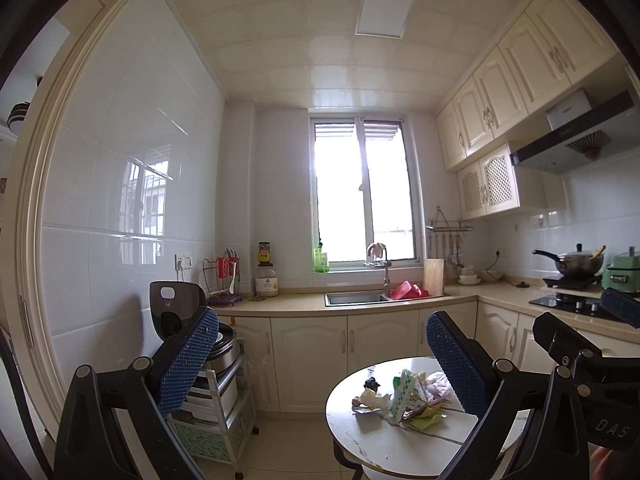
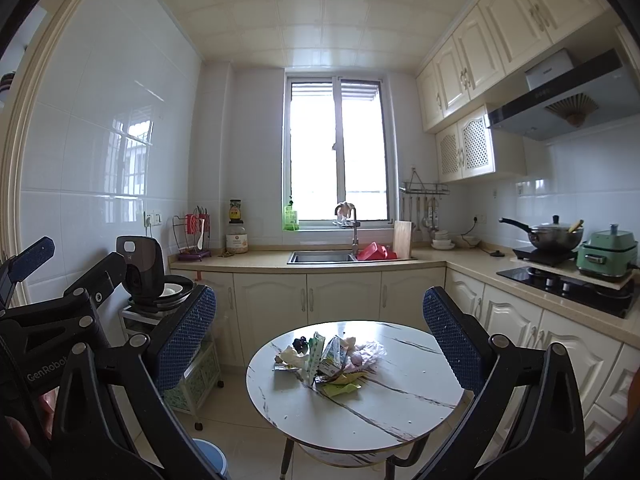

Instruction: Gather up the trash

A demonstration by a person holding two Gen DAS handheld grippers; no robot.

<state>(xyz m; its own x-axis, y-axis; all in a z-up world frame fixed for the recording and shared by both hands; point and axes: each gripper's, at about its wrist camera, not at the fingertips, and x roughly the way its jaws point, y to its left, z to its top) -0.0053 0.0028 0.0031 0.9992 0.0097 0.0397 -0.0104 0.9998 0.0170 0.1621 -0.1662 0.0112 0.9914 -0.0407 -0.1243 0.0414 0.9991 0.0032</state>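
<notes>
A pile of trash [image 2: 332,360], made of crumpled wrappers, green packets and tissue, lies on the small round white table [image 2: 360,412]. In the right wrist view my right gripper [image 2: 318,336] is open, held back from the table with the pile framed between its blue pads. Beside it at the left edge, my left gripper [image 2: 68,266] is also open and empty. The left wrist view shows the same trash pile [image 1: 408,400] low right on the table [image 1: 384,444]. There my left gripper [image 1: 322,360] stands open, with my right gripper [image 1: 592,320] at the right edge.
A blue bin [image 2: 208,456] stands on the floor left of the table. A wheeled trolley [image 2: 192,372] with an open rice cooker [image 2: 148,272] is against the left wall. An L-shaped counter holds the sink [image 2: 320,257], the stove [image 2: 560,280] and a pot [image 2: 552,236].
</notes>
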